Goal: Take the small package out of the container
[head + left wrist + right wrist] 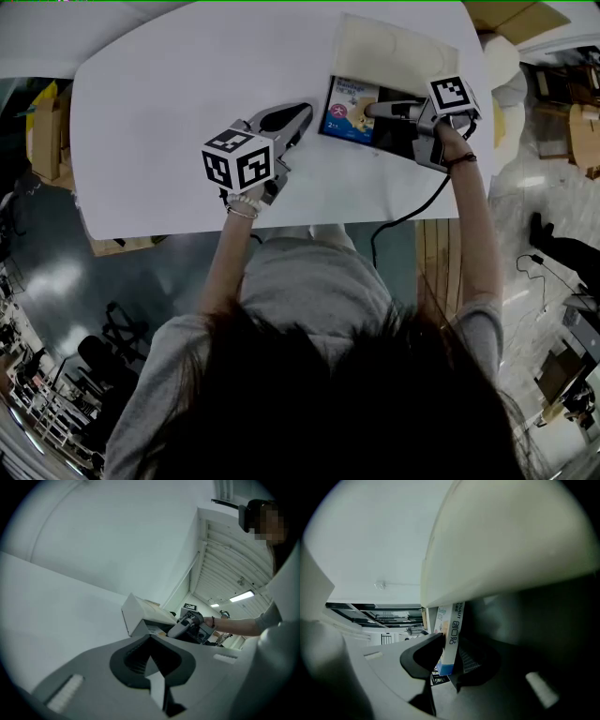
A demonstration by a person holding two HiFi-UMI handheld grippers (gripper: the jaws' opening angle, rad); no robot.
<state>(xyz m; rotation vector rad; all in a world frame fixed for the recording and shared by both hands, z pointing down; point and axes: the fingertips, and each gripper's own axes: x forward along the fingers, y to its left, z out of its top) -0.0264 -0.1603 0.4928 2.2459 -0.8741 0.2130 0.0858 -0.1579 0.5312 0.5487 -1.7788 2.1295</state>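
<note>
The right tongs (375, 110) are clamping the small package (349, 108) across its thickness inside the open container (394, 136), so the lift is best going slowly and straight up, clear of the container's walls. The package is showing its printed face upward, its long axis seemingly running along the container's left wall. The left tongs (302, 114) are resting together, empty, on the surface (169, 112) left of the container.
</note>
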